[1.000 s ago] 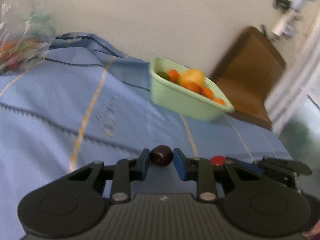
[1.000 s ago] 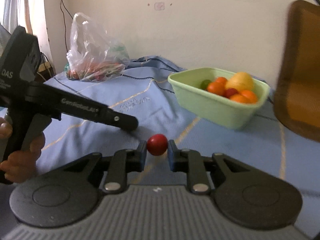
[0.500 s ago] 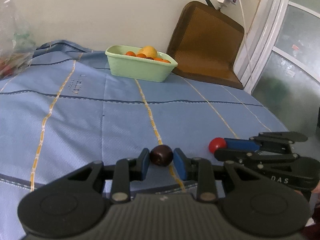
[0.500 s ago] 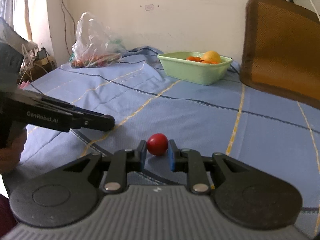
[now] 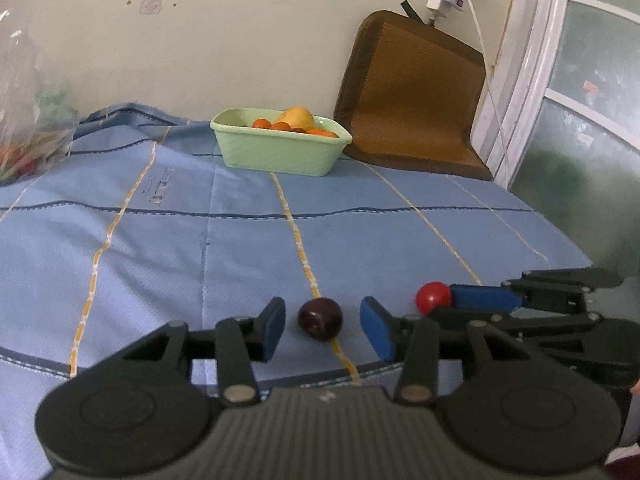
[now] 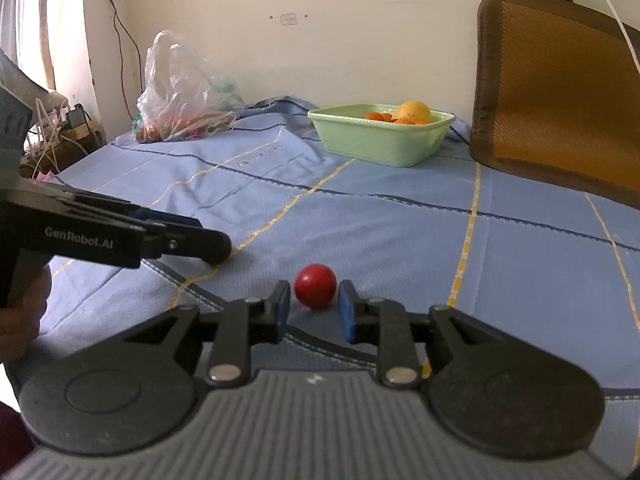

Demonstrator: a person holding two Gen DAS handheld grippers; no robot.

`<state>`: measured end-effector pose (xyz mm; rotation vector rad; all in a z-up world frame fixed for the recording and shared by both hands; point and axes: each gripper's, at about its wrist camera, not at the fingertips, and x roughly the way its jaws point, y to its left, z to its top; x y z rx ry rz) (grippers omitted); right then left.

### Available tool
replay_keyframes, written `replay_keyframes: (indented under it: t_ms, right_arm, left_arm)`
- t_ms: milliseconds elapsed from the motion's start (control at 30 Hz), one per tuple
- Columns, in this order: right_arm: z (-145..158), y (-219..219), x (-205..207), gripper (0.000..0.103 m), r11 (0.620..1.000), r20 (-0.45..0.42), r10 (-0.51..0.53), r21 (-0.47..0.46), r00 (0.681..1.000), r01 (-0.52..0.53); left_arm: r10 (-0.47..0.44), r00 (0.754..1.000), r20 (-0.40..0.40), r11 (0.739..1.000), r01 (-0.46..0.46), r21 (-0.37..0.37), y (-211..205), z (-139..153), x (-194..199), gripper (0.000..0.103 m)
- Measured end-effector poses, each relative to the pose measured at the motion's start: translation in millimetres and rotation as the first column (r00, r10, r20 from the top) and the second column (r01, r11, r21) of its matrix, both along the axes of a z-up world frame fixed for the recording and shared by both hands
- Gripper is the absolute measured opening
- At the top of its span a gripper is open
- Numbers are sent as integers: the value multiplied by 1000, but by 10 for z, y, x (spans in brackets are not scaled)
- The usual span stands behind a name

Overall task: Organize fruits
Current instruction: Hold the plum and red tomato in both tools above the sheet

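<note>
Blue cloth (image 5: 168,240) with yellow and dark stripes is spread over the wide flat surface, backed by a cream wall; a brown woven cushion (image 5: 416,92) is leaned upright in the corner.

Both tools are held low at the near edge, tilted down toward the cloth and set side by side. The left gripper (image 5: 322,326) has just been opening — its blue pads (image 5: 273,330) are seen standing clear of the dark maroon fruit (image 5: 320,317), which lies on the cloth between them with a gap on each side. The right gripper (image 6: 314,312) is seen narrow around the red fruit (image 6: 315,286); a thin gap shows on either side of it, so no firm pinch can be confirmed, and the fruit appears to rest on the cloth. A hand (image 6: 20,320) is partly seen at the left gripper's handle in the right wrist view.

Two loose fruits are counted at the near edge, one per tool. One green tub (image 5: 276,152) stands far back near the wall, with a yellow fruit (image 5: 298,117) and several small orange and red ones inside — their number cannot be told. One clear plastic bag (image 6: 180,88) of produce lies at the far left.
</note>
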<state>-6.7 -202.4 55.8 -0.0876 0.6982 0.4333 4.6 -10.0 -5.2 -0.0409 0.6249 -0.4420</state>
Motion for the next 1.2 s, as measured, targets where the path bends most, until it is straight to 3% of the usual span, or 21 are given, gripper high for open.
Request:
replay_keyframes:
  t_ms: [200,333,367,600,1200]
  right_arm:
    - [-36,34,13,29,1000,13,5,-8,1000,-5]
    - [-78,87,1,29,1000,20,3,-12,1000,-3]
    - [-72,94,-8,26,1000,24,3,-13,1000,-3]
    - [-75,102,-47,26,1000,23,-20,6,1000,20]
    - [-108,169,-107,27,998,49,-57,-14,997,58]
  left_arm:
    - [29,1000,1,998,-29,52,-75,-49,7,42]
    - [46,999,8,996,-47,77,-101,-62,1,34]
    - [39,999,4,997,-39,70,-102,-58,-1,27]
    - [49,999,24,993,-51,107,-168,-68,-75,27]
    - [47,998,45,994,-52,101,-159,-115,-139,29]
